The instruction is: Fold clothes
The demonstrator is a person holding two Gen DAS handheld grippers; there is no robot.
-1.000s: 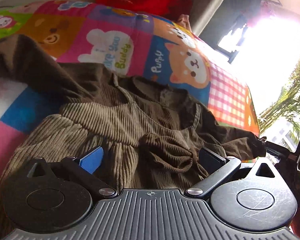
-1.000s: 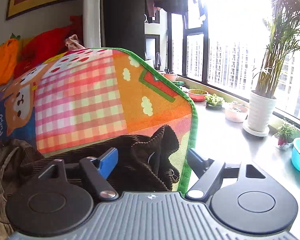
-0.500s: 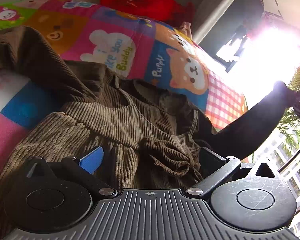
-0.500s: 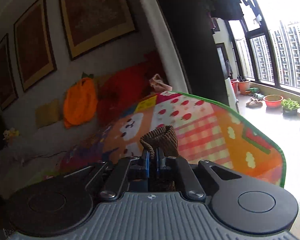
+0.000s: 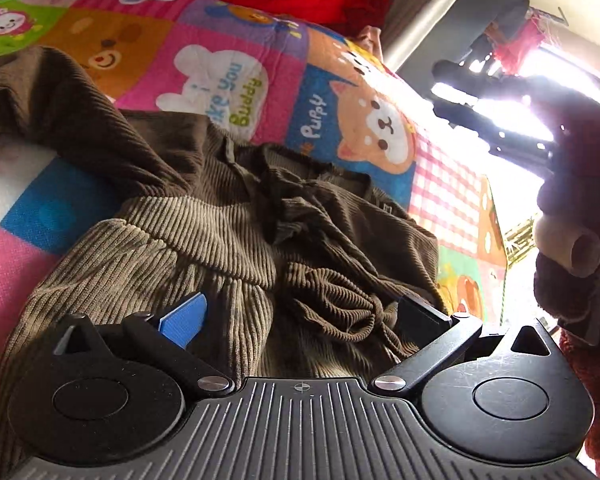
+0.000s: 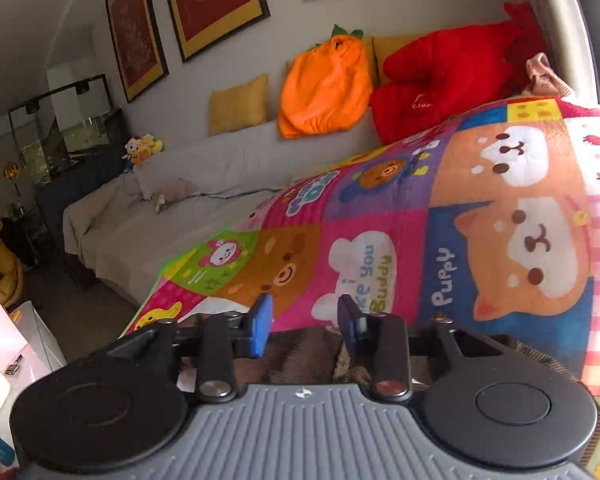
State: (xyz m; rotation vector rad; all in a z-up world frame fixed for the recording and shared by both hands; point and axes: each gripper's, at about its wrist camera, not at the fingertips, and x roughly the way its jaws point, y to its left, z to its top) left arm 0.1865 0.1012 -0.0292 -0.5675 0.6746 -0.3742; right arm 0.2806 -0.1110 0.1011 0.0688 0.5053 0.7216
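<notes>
A brown corduroy garment [image 5: 220, 240] lies crumpled on a colourful cartoon blanket [image 5: 220, 80]. One sleeve [image 5: 60, 112] stretches to the left; another lies folded over the middle. My left gripper [image 5: 300, 316] is open, low over the garment's near edge, its jaws on either side of a bunched fold. My right gripper [image 6: 304, 324] is open and empty, just above a strip of the brown fabric [image 6: 300, 356] that shows under it.
The blanket [image 6: 420, 240] covers a raised surface. A grey sofa [image 6: 180, 200] behind holds an orange cushion [image 6: 324, 88], a red cushion [image 6: 452, 80] and yellow pillows. A person's sleeve and hand [image 5: 572, 240] show at the right of the left wrist view.
My right gripper, shut on the sleeve cuff half a second ago, has carried it across over the garment and opened, letting it go. The left gripper has stayed in place, open.
</notes>
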